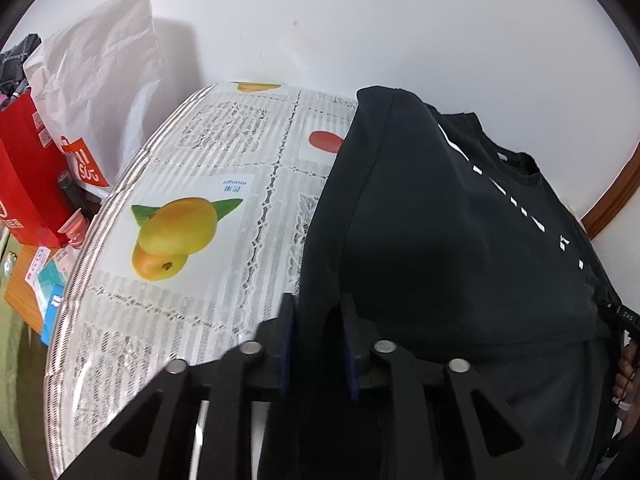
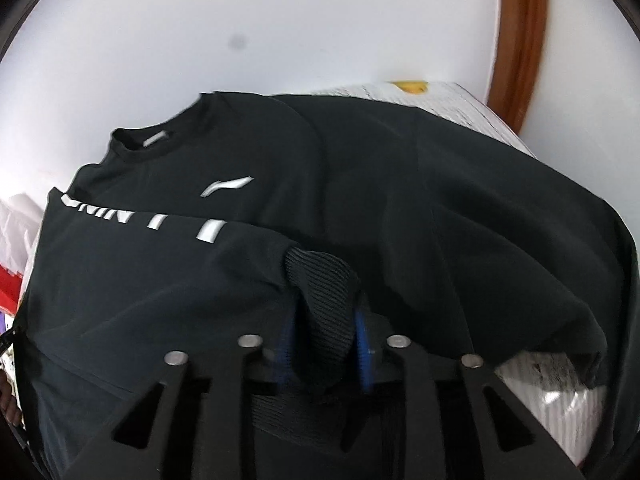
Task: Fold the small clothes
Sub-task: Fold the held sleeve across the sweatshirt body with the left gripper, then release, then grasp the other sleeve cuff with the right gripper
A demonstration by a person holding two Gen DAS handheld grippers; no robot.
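**Both grippers pinching a black sweatshirt on the counter**

Black sweatshirt [image 2: 360, 184] lies spread over the counter [image 1: 168, 320], collar toward the white wall [image 1: 400, 20], white logo on the chest and white lettering along one sleeve. Counter has a clear-plastic-covered cloth with fruit prints; a mango print [image 1: 176, 236] sits left of the garment.

Left gripper [image 1: 318, 344]: jaws clenched on the sweatshirt's left edge fabric, which passes between the blue-padded fingers [image 1: 289, 336]. Fabric rises from there in a raised fold.

Right gripper [image 2: 324, 344]: jaws grasping the ribbed cuff [image 2: 324, 280] of a sleeve; the cuff is bunched between the blue pads [image 2: 362, 344]. The sleeve with lettering lies across the body of the garment, to the left of the cuff. This view is motion-blurred, so how much of the cuff is inside the jaws is hard to judge.

Off the counter's left edge: red bag [image 1: 28, 168], white paper bag [image 1: 100, 72], small boxes [image 1: 50, 296]. Brown wooden trim [image 2: 520, 40] runs up the wall on the right.
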